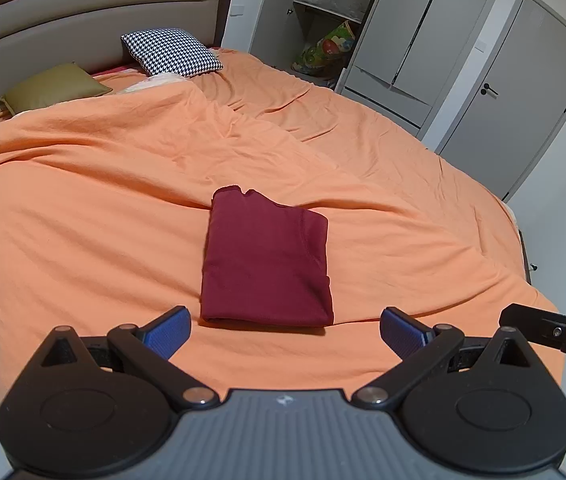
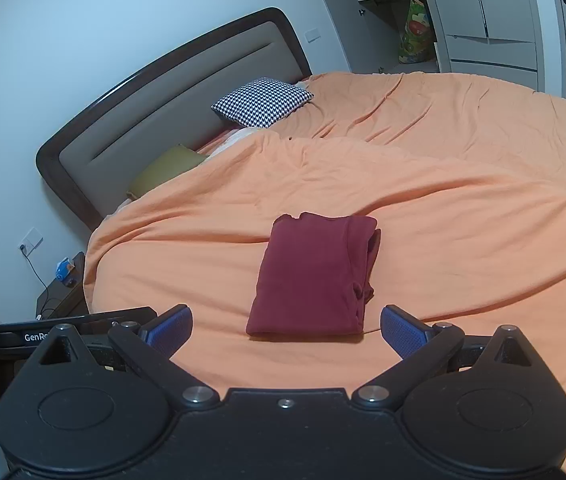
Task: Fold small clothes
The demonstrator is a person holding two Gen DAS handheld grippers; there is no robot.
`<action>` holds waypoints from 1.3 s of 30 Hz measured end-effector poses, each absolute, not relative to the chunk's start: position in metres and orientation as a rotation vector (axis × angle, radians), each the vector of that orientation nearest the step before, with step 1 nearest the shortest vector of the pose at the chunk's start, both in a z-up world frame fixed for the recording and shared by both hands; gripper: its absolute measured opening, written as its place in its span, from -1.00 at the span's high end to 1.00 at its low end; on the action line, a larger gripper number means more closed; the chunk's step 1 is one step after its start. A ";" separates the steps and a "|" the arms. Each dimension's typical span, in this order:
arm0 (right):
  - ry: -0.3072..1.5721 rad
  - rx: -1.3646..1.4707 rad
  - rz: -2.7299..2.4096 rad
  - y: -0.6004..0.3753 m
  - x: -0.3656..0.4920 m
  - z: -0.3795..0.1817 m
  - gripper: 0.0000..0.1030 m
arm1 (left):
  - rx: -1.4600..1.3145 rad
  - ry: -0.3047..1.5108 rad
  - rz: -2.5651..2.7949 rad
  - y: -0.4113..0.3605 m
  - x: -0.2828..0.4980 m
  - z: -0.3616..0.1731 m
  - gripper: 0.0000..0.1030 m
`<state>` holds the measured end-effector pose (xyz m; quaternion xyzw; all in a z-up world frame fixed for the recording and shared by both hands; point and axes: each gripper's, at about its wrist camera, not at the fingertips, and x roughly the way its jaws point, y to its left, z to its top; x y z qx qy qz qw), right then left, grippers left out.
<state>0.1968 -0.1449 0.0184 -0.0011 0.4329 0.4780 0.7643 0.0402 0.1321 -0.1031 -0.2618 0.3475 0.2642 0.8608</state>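
Item: maroon garment, folded to a compact rectangle on the orange bedspread; folding appears complete.
Left wrist view: garment at frame centre, left gripper spread wide, empty; underlayers hidden. Right wrist view: garment centre, stacked edges at its right side; right gripper wide, empty; other clothes none visible.
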 end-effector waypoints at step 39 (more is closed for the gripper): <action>0.947 -0.006 1.035 -0.146 0.196 0.016 -0.95 | -0.559 0.725 0.544 0.130 0.042 -0.100 -0.99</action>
